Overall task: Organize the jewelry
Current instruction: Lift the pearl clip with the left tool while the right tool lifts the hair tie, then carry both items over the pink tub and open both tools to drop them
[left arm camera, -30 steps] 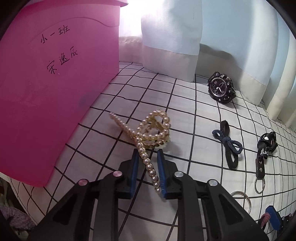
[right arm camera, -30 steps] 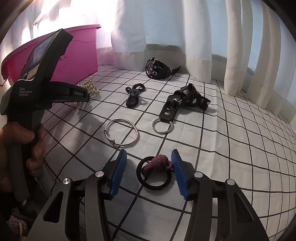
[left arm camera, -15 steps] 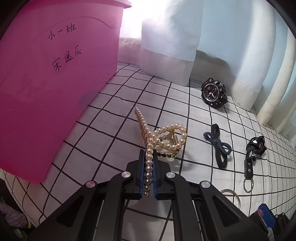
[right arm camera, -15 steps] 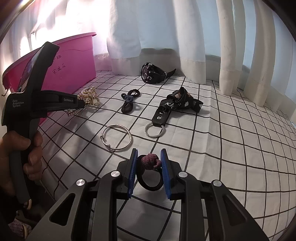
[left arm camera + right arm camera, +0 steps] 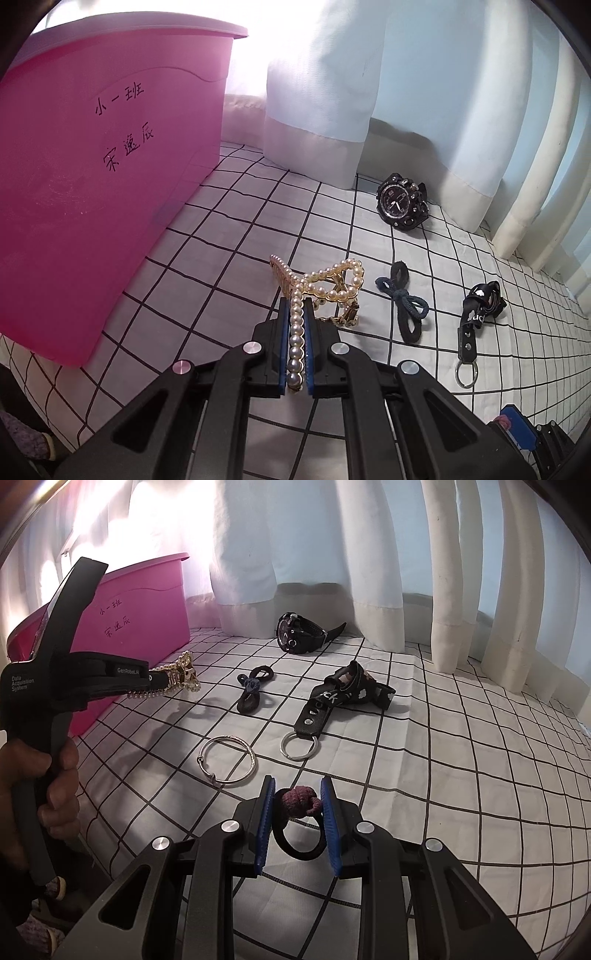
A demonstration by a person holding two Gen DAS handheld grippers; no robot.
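Observation:
My left gripper (image 5: 296,314) is shut on a pearl hair claw (image 5: 332,286) and holds it lifted above the checked cloth, beside the pink bin (image 5: 92,192). The claw also shows in the right wrist view (image 5: 181,675), held by the left gripper (image 5: 151,681). My right gripper (image 5: 298,801) is shut on a black hair tie with a mauve knot (image 5: 297,805), raised off the cloth. A black watch (image 5: 400,201), a dark blue bow hair tie (image 5: 404,299), a black strap keyring (image 5: 476,317) and a silver bangle (image 5: 227,760) lie on the cloth.
White curtains (image 5: 369,554) hang along the back edge of the checked cloth (image 5: 461,794). The pink bin (image 5: 140,616) stands at the left, with handwriting on its side. The person's hand (image 5: 51,775) grips the left tool.
Both grippers closed on their items, the left on the pearl claw and the right on the knotted hair tie. Both have since lifted them off the cloth.

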